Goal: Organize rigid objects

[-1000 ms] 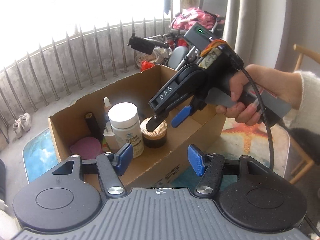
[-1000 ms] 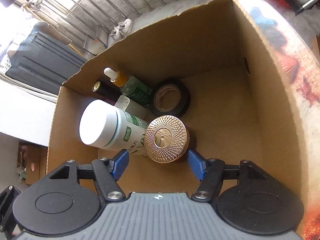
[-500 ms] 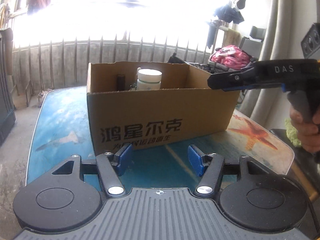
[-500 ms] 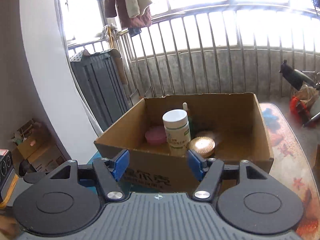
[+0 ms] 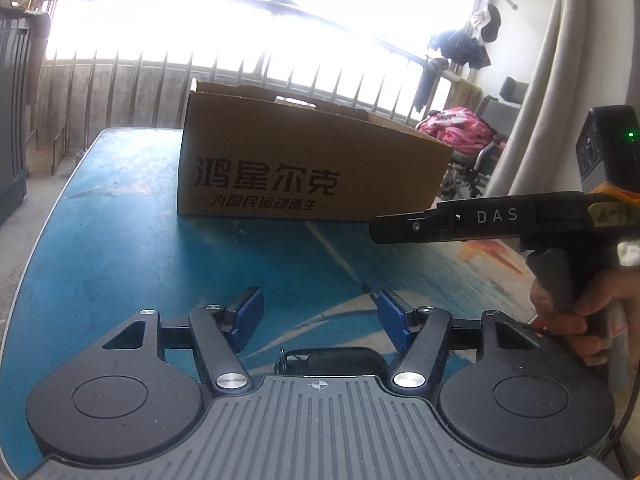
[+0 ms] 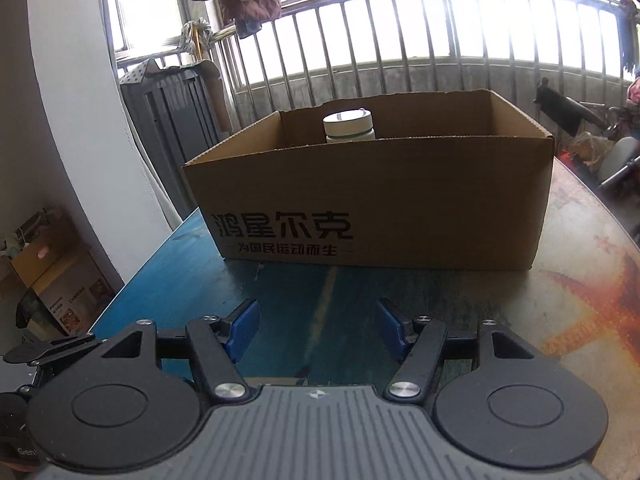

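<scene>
An open cardboard box (image 5: pixel 312 160) with black printing stands on the blue table (image 5: pixel 120 260). Seen from the right wrist, the box (image 6: pixel 380 200) shows a white-lidded bottle (image 6: pixel 348 124) just above its near wall; its other contents are hidden. My left gripper (image 5: pixel 320 316) hangs low over the table in front of the box, open and empty. A small dark object (image 5: pixel 328 360) lies on the table under it, mostly hidden. My right gripper (image 6: pixel 316 328) is also open and empty, facing the box. In the left wrist view a hand (image 5: pixel 580 312) holds it, side-on.
The table (image 6: pixel 580 300) has an orange starfish print on its right side and a rounded left edge. A dark cabinet (image 6: pixel 168 120) and floor boxes (image 6: pixel 52 280) stand left of it. Window railings (image 6: pixel 400 40) run behind. A wheelchair with pink cloth (image 5: pixel 456 132) and a curtain (image 5: pixel 540 120) are on the right.
Both grippers drew back from above the box and dropped to table level. The right gripper left the gold-lidded jar inside the box. The box interior is now mostly hidden behind its near wall.
</scene>
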{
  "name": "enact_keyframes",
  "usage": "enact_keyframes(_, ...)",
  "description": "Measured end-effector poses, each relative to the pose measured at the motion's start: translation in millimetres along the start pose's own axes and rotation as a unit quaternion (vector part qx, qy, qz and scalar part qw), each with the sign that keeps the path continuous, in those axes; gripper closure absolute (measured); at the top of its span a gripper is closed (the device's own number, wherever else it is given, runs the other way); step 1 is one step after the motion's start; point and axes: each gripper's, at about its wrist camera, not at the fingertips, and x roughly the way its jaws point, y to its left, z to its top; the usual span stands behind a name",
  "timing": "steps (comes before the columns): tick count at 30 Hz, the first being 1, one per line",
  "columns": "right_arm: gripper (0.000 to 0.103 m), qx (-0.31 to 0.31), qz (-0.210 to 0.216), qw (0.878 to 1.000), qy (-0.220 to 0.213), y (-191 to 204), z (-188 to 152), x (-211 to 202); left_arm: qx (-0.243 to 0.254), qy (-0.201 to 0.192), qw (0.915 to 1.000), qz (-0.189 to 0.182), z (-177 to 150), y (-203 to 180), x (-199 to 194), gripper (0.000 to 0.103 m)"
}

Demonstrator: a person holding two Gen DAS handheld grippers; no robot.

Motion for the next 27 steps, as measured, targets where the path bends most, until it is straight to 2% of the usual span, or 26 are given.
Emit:
enact_keyframes(3,0.037,-0.009,-0.012,1.0,-0.001,3.2,-3.9,-0.4,-0.005,0.009,0.9999,-0.013,-5.2,-2.0,1.8,0.04)
enact_keyframes(9,0.037,-0.013,-0.016,1.0,0.018,6.1,-8.7,3.3,0.006,0.011,0.9999,-0.007,-15.0,-11.8,6.8,0.041)
enact_keyframes(12,0.036,-0.019,-0.008,1.0,0.023,8.8,-11.6,2.5,0.016,-0.005,0.9998,-0.007,-21.1,-14.3,7.5,0.041)
enact_keyframes(17,0.036,-0.001,-0.003,1.0,0.021,7.6,-14.6,-1.0,0.076,-0.027,0.9966,0.018,-29.7,-21.6,10.7,0.053)
enact_keyframes(21,0.036,0.001,-0.009,1.0,0.03,6.9,-15.7,0.8,0.06,-0.035,0.9973,0.025,-26.4,-12.7,12.9,0.076)
enact_keyframes(27,0.036,0.002,-0.011,0.999,0.035,4.5,-15.9,3.2,0.048,-0.037,0.9977,0.031,-19.3,-5.7,22.0,0.085)
